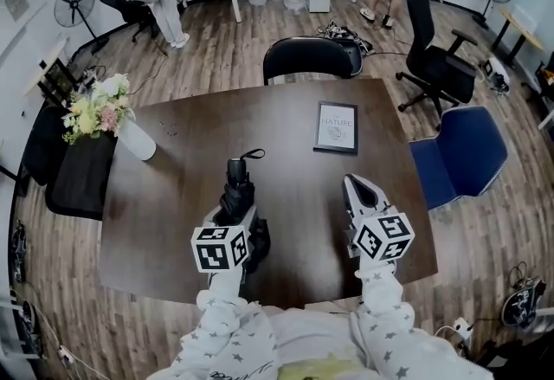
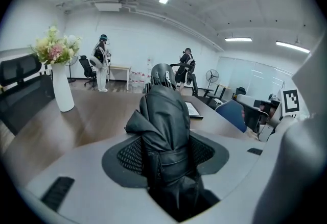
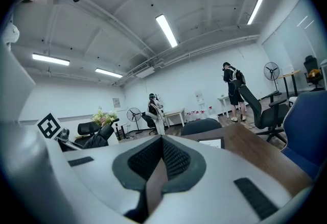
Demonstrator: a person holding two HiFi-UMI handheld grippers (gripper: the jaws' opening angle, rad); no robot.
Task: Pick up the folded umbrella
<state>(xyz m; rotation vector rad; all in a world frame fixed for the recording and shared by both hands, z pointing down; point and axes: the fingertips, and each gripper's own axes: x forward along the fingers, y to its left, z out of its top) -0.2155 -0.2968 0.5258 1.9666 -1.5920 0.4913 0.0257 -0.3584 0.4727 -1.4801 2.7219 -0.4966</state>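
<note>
The folded black umbrella [image 1: 236, 183] sticks out forward from my left gripper [image 1: 235, 202], handle end and wrist strap pointing away from me. In the left gripper view the umbrella [image 2: 166, 126] fills the gap between the jaws, and my left gripper [image 2: 168, 154] is shut on its bunched fabric, with the dark table [image 2: 92, 121] below. My right gripper [image 1: 357, 186] hovers over the table's near right part with nothing in it. In the right gripper view its jaws meet at the tip, so my right gripper [image 3: 162, 142] is shut.
A framed print [image 1: 336, 127] lies on the table's far right. A white vase of flowers [image 1: 134, 140] stands at the left edge. A black chair [image 1: 310, 58] sits behind the table, a blue chair [image 1: 459, 157] to the right. Two people stand at the back.
</note>
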